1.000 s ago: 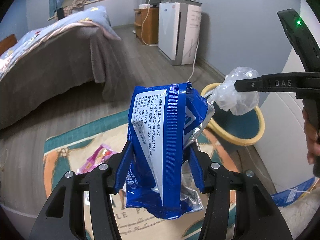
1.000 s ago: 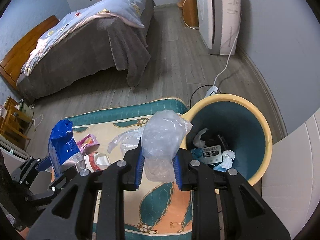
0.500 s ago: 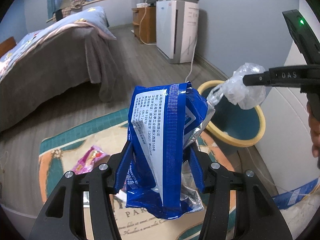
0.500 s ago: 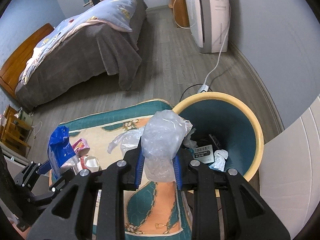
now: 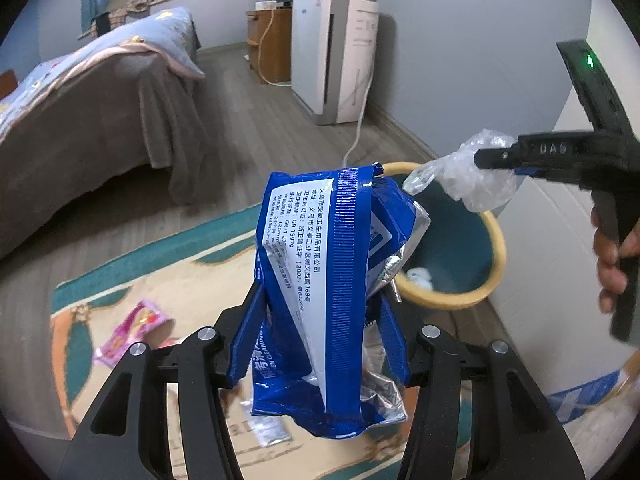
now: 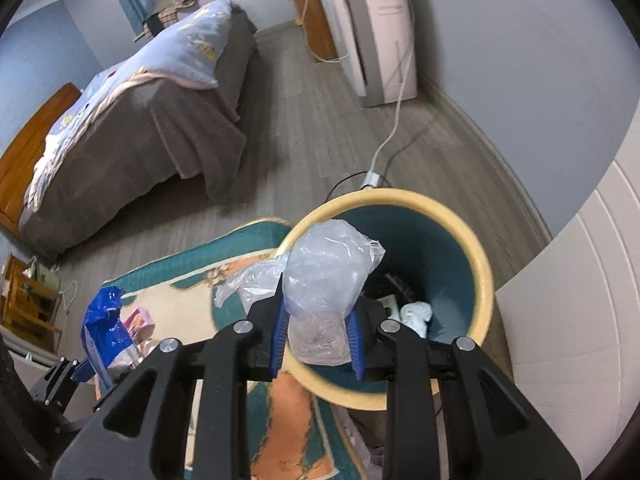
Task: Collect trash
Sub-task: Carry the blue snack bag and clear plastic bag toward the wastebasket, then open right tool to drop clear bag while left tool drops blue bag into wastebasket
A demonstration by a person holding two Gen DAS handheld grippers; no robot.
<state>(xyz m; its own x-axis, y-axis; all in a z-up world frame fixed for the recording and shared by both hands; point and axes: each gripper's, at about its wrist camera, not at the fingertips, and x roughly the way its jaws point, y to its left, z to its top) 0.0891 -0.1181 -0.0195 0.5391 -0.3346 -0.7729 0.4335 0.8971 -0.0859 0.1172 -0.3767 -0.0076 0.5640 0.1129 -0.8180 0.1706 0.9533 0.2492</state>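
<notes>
clear plastic now over bin

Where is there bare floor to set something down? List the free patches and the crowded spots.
Free: the grey wood floor between the bed and the white appliance, and the strip between bed and rug. Crowded: the rug's left part with the pink wrapper, and inside the bin, which holds trash.

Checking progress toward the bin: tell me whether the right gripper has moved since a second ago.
Yes. The right gripper, shut on the clear plastic bag, has moved toward the trash bin: the bag, earlier over the rug beside the rim, now overlaps the bin's opening.
</notes>
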